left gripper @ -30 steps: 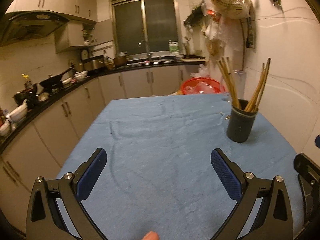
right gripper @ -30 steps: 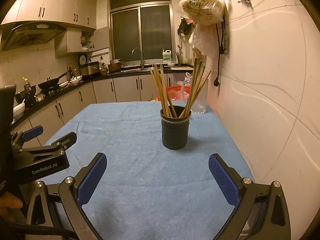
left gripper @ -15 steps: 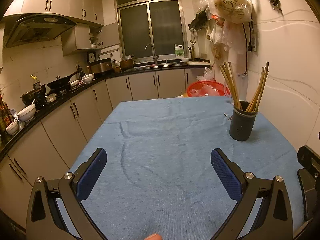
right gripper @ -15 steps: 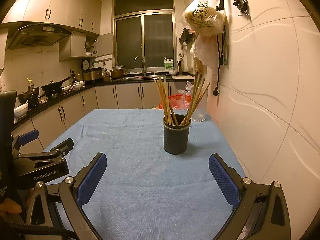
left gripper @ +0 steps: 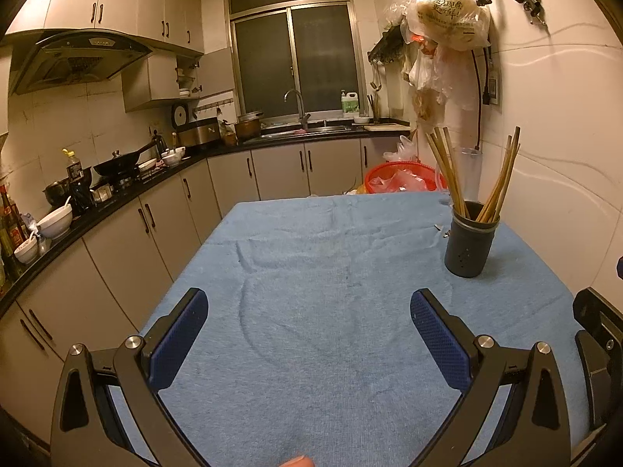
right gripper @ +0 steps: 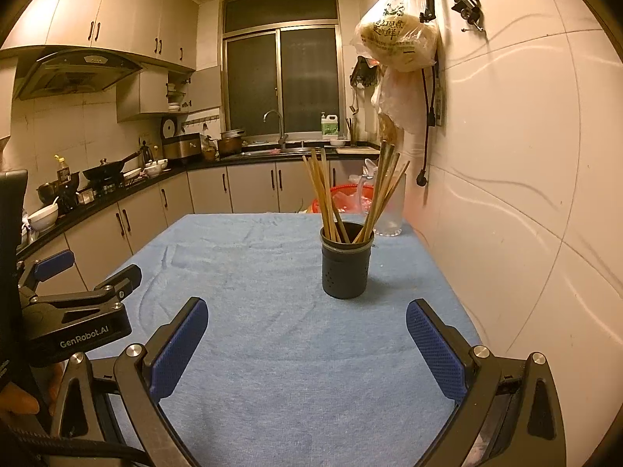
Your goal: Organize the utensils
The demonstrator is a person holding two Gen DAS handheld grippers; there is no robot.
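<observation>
Kitchen table, blue cloth [right gripper: 272,350]. Chopsticks [right gripper: 331,198] stood bunched in a dark holder [right gripper: 345,262] toward the wall side. Your left gripper [left gripper: 309,313] and right gripper [right gripper: 305,321] were both spread wide, empty. Sticks looked light, stiff, smooth; you would likely pinch mid-shaft, above the rim.

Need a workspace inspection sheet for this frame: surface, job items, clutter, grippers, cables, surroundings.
Surface: blue cloth covers the table, lightly wrinkled.
Job's things: wooden chopsticks stand splayed in a dark holder, upright near the wall.
Clutter: clear jug behind the holder; red basket past the far edge.
Grippers: left gripper and right gripper open, holding nothing, over the cloth.
Cables: black cord hangs down the wall.
Surroundings: plastic bags hung on the wall; counter with wok, sink, window.
</observation>
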